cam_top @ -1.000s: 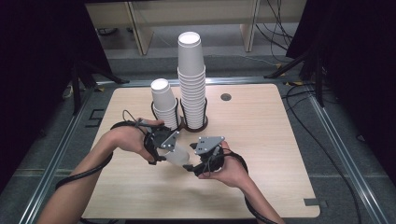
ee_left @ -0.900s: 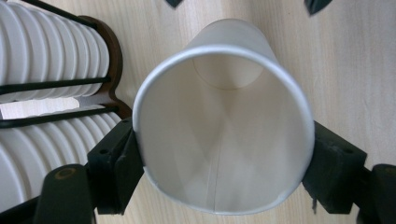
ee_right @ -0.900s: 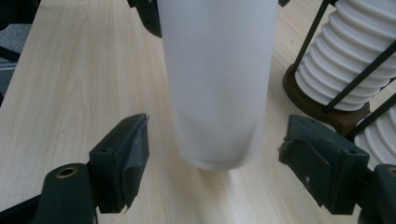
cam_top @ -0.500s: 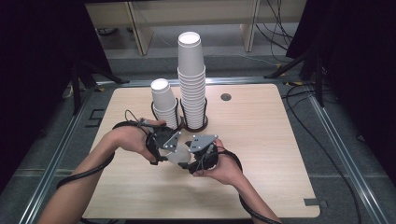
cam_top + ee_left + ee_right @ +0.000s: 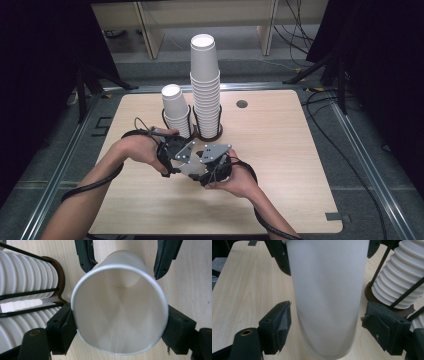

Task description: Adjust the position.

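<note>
A white paper cup (image 5: 117,312) lies sideways above the table, its mouth facing the left gripper view. My left gripper (image 5: 120,326) is shut on its rim, with a jaw pressed on each side. In the right gripper view the cup's closed base (image 5: 327,297) points at the camera. My right gripper (image 5: 329,325) is open, its jaws flanking the base with a gap on both sides. From the high view the left gripper (image 5: 187,162) and right gripper (image 5: 202,167) meet tip to tip at the table's middle, with the cup (image 5: 192,170) partly hidden under their grey plates.
A tall stack of white cups (image 5: 205,85) and a shorter stack (image 5: 175,110) stand in black wire holders on brown bases just behind the grippers. A dark round hole (image 5: 242,104) lies at the back right of the wooden table (image 5: 300,165).
My right gripper has moved left to meet the left one, and its open jaws now sit around the cup's base. The left gripper has stayed put with the cup.
</note>
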Tool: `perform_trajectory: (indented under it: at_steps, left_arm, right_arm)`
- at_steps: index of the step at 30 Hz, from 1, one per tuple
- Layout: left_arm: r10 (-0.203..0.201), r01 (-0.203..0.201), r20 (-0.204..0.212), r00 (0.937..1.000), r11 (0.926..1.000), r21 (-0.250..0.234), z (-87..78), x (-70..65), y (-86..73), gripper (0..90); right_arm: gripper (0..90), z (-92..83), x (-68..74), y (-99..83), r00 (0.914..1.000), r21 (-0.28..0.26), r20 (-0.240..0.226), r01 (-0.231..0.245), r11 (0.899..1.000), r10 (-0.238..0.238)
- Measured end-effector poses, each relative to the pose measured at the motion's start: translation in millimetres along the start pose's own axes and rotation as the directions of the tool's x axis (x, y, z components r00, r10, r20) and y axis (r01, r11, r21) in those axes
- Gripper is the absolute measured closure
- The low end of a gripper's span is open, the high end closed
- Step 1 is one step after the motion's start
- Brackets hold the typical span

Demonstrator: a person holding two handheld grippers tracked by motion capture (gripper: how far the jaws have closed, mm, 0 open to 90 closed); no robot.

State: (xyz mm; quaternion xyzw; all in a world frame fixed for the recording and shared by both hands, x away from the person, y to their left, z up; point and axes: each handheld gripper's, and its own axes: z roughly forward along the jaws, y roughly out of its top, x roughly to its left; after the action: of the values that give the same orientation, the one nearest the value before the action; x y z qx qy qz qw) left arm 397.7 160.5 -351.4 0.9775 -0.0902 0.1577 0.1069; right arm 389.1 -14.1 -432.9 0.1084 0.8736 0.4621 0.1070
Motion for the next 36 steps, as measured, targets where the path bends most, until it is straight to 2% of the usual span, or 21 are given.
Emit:
perform_trajectory:
  at_steps: [1, 2, 3, 7, 10, 15, 17, 19, 20, 21, 23, 24, 26, 28, 30, 32, 33, 36]
  left_arm:
    - [0.002, -0.002, 0.000, 1.0000, 1.0000, 0.000, -0.2, 0.0, 0.3, 22.6]
    - [0.002, -0.002, -0.001, 1.0000, 1.0000, -0.004, -0.4, -0.1, 0.6, 22.6]
    - [0.002, -0.002, -0.001, 1.0000, 1.0000, -0.004, -0.7, -0.1, 0.8, 22.6]
    - [0.002, -0.002, 0.001, 1.0000, 0.9999, -0.011, -2.1, -0.2, 2.1, 22.6]
    - [0.008, -0.008, 0.001, 1.0000, 0.9999, -0.009, -2.4, 0.1, 2.7, 22.6]
    - [0.011, -0.011, -0.002, 0.9999, 0.9999, -0.010, -3.0, 0.5, 3.6, 22.6]
    - [0.013, -0.013, 0.000, 0.9999, 0.9999, -0.010, -3.5, 0.6, 4.8, 22.5]
    - [0.016, -0.016, -0.002, 0.9999, 0.9998, -0.009, -3.6, 0.7, 5.2, 22.5]
    - [0.015, -0.015, -0.001, 0.9999, 0.9998, -0.012, -3.6, 0.8, 5.8, 22.5]
    - [0.016, -0.016, -0.001, 0.9999, 0.9998, -0.014, -3.6, 0.6, 6.0, 22.5]
    - [0.018, -0.018, 0.001, 0.9998, 0.9997, -0.019, -4.2, 0.5, 6.8, 22.4]
    - [0.018, -0.018, 0.001, 0.9998, 0.9997, -0.019, -4.2, 0.5, 6.8, 22.4]
    - [0.016, -0.016, 0.006, 0.9998, 0.9997, -0.021, -4.5, 0.2, 7.3, 22.3]
    - [0.018, -0.018, 0.005, 0.9998, 0.9996, -0.021, -4.5, 0.1, 7.5, 22.3]
    - [0.015, -0.015, 0.006, 0.9999, 0.9996, -0.022, -4.4, 0.1, 7.3, 22.2]
    - [0.014, -0.014, 0.005, 0.9999, 0.9996, -0.023, -4.4, 0.3, 7.1, 22.2]
    - [0.014, -0.014, 0.005, 0.9999, 0.9996, -0.024, -4.4, 0.4, 7.0, 22.2]
    - [0.014, -0.014, 0.007, 0.9999, 0.9996, -0.024, -4.3, 0.3, 7.0, 22.1]
  right_arm:
    - [22.8, 1.4, -2.8, 0.9, 0.9985, -0.012, 0.002, 0.054, 0.998, -0.054]
    - [22.9, 1.8, -2.7, 1.0, 0.9984, -0.010, 0.000, 0.056, 0.998, -0.056]
    - [23.0, 1.7, 0.5, 0.3, 0.9999, 0.001, -0.001, 0.010, 1.000, -0.010]
    - [23.1, 2.4, 0.2, 0.1, 0.9999, 0.003, -0.002, 0.010, 1.000, -0.010]
    - [23.1, 4.0, -2.5, 0.4, 0.9984, -0.004, -0.003, 0.056, 0.998, -0.056]
    - [22.9, 3.8, -2.9, 0.1, 0.9981, -0.004, 0.000, 0.061, 0.998, -0.061]
    - [22.9, 3.4, -0.7, -0.7, 0.9998, 0.004, -0.005, 0.020, 1.000, -0.020]
    - [22.9, 3.6, -1.2, -0.6, 0.9997, -0.001, -0.006, 0.025, 1.000, -0.025]
    - [23.1, 3.3, -0.1, -1.0, 1.0000, 0.009, -0.004, 0.007, 1.000, -0.007]
    - [23.3, 4.1, -2.3, -0.9, 0.9992, -0.001, -0.006, 0.039, 0.999, -0.039]
    - [24.6, 4.2, -2.4, -1.6, 0.9992, 0.001, -0.006, 0.039, 0.999, -0.039]
    - [25.2, 4.2, -3.3, -1.8, 0.9985, -0.003, 0.000, 0.054, 0.999, -0.054]
    - [26.5, 4.0, -2.8, -2.1, 0.9988, -0.001, 0.003, 0.048, 0.999, -0.048]
    - [27.1, 2.9, -0.6, -3.1, 0.9999, 0.010, -0.004, 0.011, 1.000, -0.011]
    - [27.2, 2.9, -0.7, -3.2, 0.9999, 0.009, -0.004, 0.013, 1.000, -0.013]
    - [27.4, 3.0, -1.4, -3.0, 0.9996, 0.005, -0.001, 0.028, 1.000, -0.028]
    - [27.7, 3.6, -4.0, -2.4, 0.9969, -0.008, 0.005, 0.079, 0.997, -0.079]
    - [28.3, 3.7, -2.3, -2.8, 0.9975, -0.006, -0.002, 0.070, 0.998, -0.070]
